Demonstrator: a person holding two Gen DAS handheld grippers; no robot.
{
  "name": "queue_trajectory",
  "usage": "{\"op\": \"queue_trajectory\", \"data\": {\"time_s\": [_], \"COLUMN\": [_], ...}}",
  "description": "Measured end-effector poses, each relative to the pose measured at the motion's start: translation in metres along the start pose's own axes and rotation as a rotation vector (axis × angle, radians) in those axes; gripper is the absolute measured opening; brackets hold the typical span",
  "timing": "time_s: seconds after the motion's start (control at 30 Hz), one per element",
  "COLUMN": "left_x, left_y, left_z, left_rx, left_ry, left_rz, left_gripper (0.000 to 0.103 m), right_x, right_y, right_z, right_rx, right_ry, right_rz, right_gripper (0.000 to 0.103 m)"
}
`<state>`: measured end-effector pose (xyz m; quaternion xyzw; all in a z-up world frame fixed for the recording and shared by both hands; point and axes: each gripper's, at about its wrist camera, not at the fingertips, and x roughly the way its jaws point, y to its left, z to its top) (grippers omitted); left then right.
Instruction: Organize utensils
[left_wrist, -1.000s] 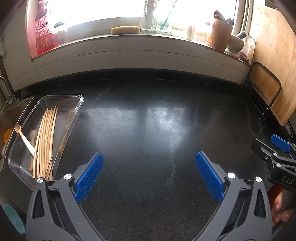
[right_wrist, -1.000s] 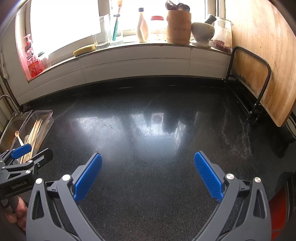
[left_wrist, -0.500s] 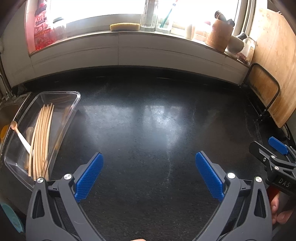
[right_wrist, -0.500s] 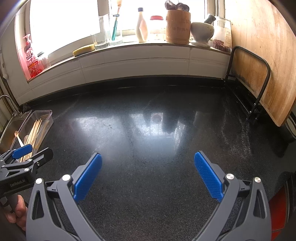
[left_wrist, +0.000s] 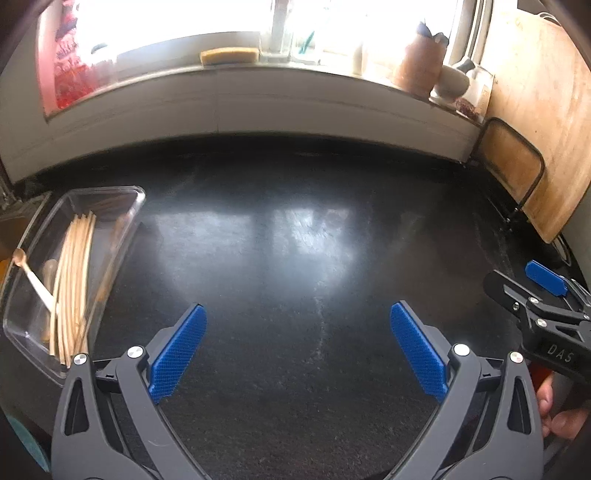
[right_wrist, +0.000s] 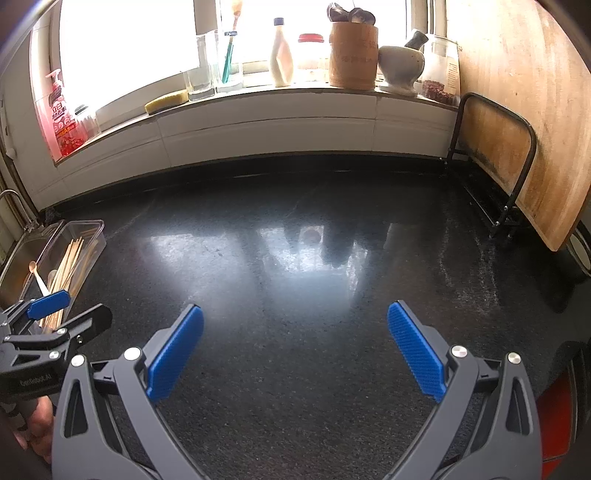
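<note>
A clear plastic tray (left_wrist: 131, 225) sits at the left end of the dark counter. It holds a bundle of wooden chopsticks (left_wrist: 72, 280) and a small wooden spoon (left_wrist: 31, 275). The tray also shows in the right wrist view (right_wrist: 90, 227) with the chopsticks (right_wrist: 68, 267). My left gripper (left_wrist: 297, 345) is open and empty above the bare counter, to the right of the tray. My right gripper (right_wrist: 295, 343) is open and empty over the counter's middle. Each gripper shows at the edge of the other's view.
The black counter (right_wrist: 295, 258) runs back to a white sill with a sponge (right_wrist: 166, 101), glasses, bottles, a wooden utensil pot (right_wrist: 352, 55) and a mortar. A large wooden board (right_wrist: 524, 110) leans in a black rack at the right. A sink edge lies left of the tray.
The left gripper has tilted up and shifted a little, so the tray now sits lower and further right in its view. The right gripper has hardly moved.
</note>
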<state>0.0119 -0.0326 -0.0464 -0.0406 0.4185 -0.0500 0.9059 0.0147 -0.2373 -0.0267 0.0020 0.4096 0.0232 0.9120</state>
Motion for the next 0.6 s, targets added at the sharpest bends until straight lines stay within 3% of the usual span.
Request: {"op": "queue_trajectory", "data": {"time_s": [0.23,0.6], "left_x": [-0.0015,0.0048], "left_y": [-0.0045,0.0037], "left_z": [0.0005,0.0007], "left_rx": [0.026,-0.022], "left_ry": [-0.008,0.044], "left_rz": [0.037,0.075], "left_gripper": [0.097,0.097], "right_x": [-0.0001,-0.0043], "right_y": [-0.0002,0.0026], "right_z": [-0.0004,-0.0042], "right_rx": [0.0,0.007], "right_ry": [0.0,-0.007], "right_rz": [0.001,-0.003], "right_gripper": [0.097,0.097]}}
